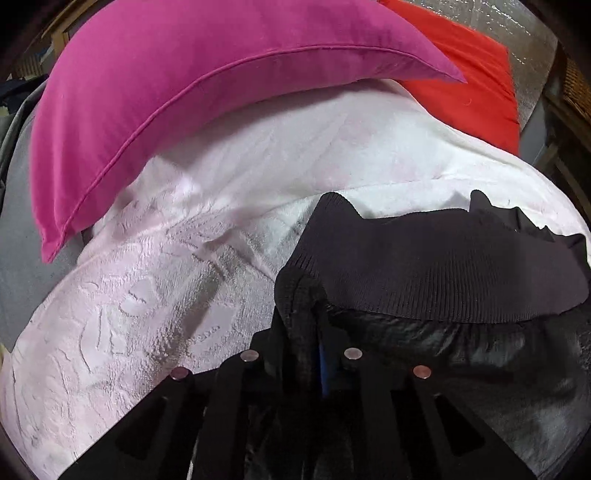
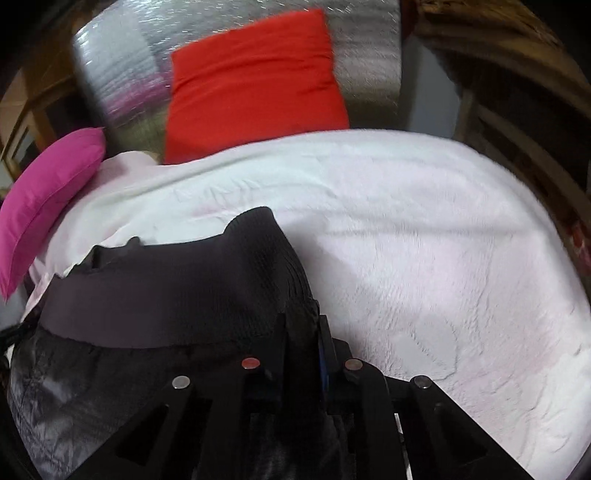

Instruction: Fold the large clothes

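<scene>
In the left wrist view, the left gripper (image 1: 308, 314) was clenched on the ribbed hem (image 1: 424, 266) of a black jacket (image 1: 480, 354), a bunched corner of the knit band pinched between its jaws. The band ran off to the right of the jaws, with the jacket's shiny black shell just below it and beside the gripper's right finger. The jacket lay on a pale pink fleece blanket (image 1: 147, 302) that spread to the left of the jaws and ahead of them. Farther ahead, a magenta pillow (image 1: 166, 110) rested on the blanket, and a red pillow (image 1: 476, 81) lay ahead to the right against a silvery sheet (image 1: 517, 22). No brand, label or writing could be read on any of them. In the right wrist view, the right gripper (image 2: 306, 325) was likewise clamped on the hem (image 2: 166, 291), its other corner standing up in a fold just ahead of the jaws. The band and the shell of the jacket (image 2: 92, 387) stretched to the left of the jaws, while the blanket (image 2: 424, 258) filled the space to the right and ahead. The red pillow (image 2: 255, 81) leaned against the silvery sheet (image 2: 118, 74) straight ahead, and the magenta pillow (image 2: 48, 192) lay far left. Here too, no lettering showed.
</scene>
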The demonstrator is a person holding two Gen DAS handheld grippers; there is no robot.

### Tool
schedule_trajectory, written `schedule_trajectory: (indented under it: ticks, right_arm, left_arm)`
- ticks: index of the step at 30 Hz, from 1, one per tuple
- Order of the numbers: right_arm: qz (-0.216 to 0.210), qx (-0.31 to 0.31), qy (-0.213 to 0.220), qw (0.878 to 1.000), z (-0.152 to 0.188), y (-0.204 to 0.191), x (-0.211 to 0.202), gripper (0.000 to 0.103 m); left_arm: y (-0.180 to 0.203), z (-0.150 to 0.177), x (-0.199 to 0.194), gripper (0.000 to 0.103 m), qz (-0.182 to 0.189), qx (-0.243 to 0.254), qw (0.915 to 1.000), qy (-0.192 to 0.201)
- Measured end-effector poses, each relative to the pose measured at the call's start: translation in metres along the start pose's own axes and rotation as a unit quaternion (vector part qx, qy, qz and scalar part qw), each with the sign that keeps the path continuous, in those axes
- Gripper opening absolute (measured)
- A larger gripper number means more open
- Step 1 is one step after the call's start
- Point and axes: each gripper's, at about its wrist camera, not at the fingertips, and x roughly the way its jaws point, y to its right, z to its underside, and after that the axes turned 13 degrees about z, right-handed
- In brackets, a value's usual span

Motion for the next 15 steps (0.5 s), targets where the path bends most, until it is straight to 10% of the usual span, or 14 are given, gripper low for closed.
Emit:
schedule_trajectory:
  ticks: [4, 8, 15]
  right_arm:
    - [0.009, 0.001, -0.010, 1.000, -0.001, 0.000, 0.001, 0.018]
    - [0.007, 0.037, -0.009, 0.999, -0.001, 0.013, -0.008, 0.056]
    - [0.013, 0.035, 0.085, 0.996, 0.010, 0.009, -0.092, 0.061]
  left_arm:
    - [-0.002, -0.001, 0.002, 0.023, -0.010, -0.003, 0.9999, 0.001]
    - [0.004, -0.001, -0.014, 0.038, -0.030, 0.003, 0.9991, 0.031]
    - [0.019, 0.017, -0.097, 0.049, -0.059, 0.006, 0.9875, 0.146]
